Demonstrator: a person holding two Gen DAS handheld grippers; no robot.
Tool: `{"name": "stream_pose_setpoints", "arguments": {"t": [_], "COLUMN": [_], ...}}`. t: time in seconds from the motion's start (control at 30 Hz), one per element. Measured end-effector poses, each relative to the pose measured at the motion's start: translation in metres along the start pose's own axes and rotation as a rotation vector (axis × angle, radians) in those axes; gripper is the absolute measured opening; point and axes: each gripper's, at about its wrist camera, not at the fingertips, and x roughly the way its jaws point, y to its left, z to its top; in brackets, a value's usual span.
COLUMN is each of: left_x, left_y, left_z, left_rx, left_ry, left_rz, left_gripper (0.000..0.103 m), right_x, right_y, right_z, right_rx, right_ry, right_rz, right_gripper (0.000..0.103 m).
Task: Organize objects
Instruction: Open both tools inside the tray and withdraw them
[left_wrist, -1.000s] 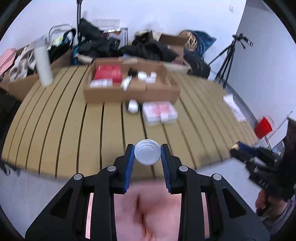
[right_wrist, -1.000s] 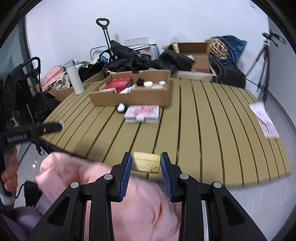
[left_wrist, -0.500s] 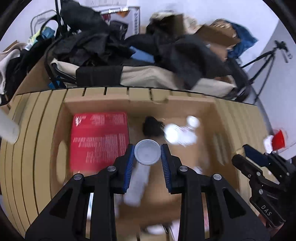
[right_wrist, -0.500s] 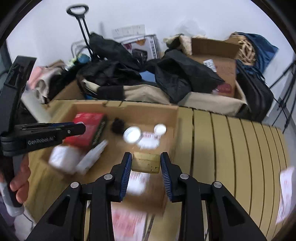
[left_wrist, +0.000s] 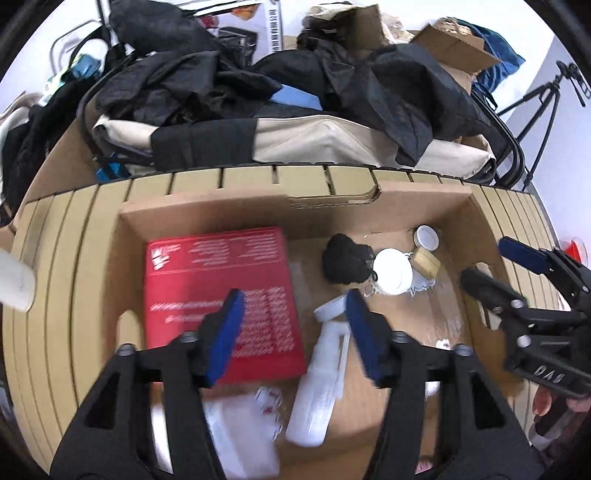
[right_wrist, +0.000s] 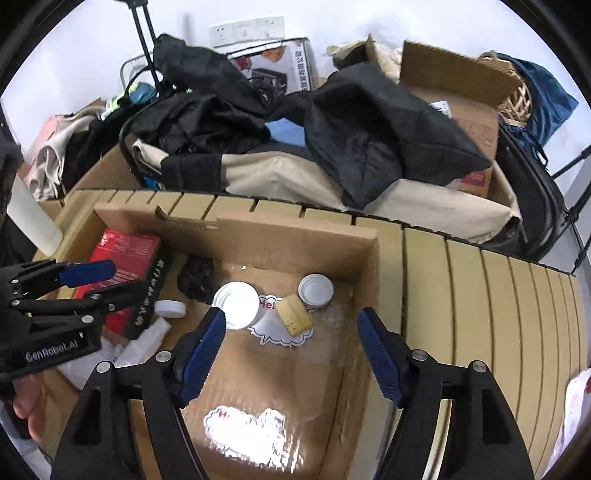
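A shallow cardboard box (left_wrist: 424, 201) (right_wrist: 295, 230) sits on the slatted wooden table (right_wrist: 480, 295). In it lie a red box (left_wrist: 218, 295) (right_wrist: 122, 254), a black lump (left_wrist: 345, 256) (right_wrist: 195, 275), a large white lid (left_wrist: 391, 271) (right_wrist: 236, 304), a small white lid (left_wrist: 426, 236) (right_wrist: 316, 290), a yellow block (left_wrist: 426, 260) (right_wrist: 293, 314) and a white bottle (left_wrist: 321, 387) (right_wrist: 147, 339). My left gripper (left_wrist: 293, 317) is open and empty above the red box and bottle. My right gripper (right_wrist: 291, 343) is open and empty above the box's right part, just short of the yellow block.
Black jackets and a beige bag (right_wrist: 295, 173) pile up behind the table with more cardboard boxes (right_wrist: 461, 96). A white cylinder (left_wrist: 14, 280) stands at the table's left edge. A tripod (left_wrist: 543, 96) stands at the right. White packets (left_wrist: 243, 432) lie at the box's near side.
Both grippers have opened. The white lid has left my left gripper and the yellow block has left my right gripper. Both grippers moved from the table's front edge to above the box.
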Motion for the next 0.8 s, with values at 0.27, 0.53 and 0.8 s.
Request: {"name": "stream_pose_setpoints", "arguments": {"t": [0.27, 0.53, 0.8], "left_x": [-0.093, -0.207, -0.280], "left_y": [0.016, 0.014, -0.001], "left_z": [-0.020, -0.077, -0.192], "left_rx": [0.021, 0.043, 0.053], "left_ry": [-0.047, -0.162, -0.284], "left_rz": [0.109, 0.140, 0.135], "left_gripper": [0.091, 0.100, 0.103], "right_x": [-0.091, -0.200, -0.278], "right_y": [-0.013, -0.001, 0.033], "right_z": [-0.005, -0.044, -0.129], "right_rx": [0.000, -0.035, -0.065], "right_ry": [-0.035, -0.101, -0.199], "right_rz": [-0.084, -0.080, -0.053], "right_gripper": [0.077, 0.077, 0.082]}}
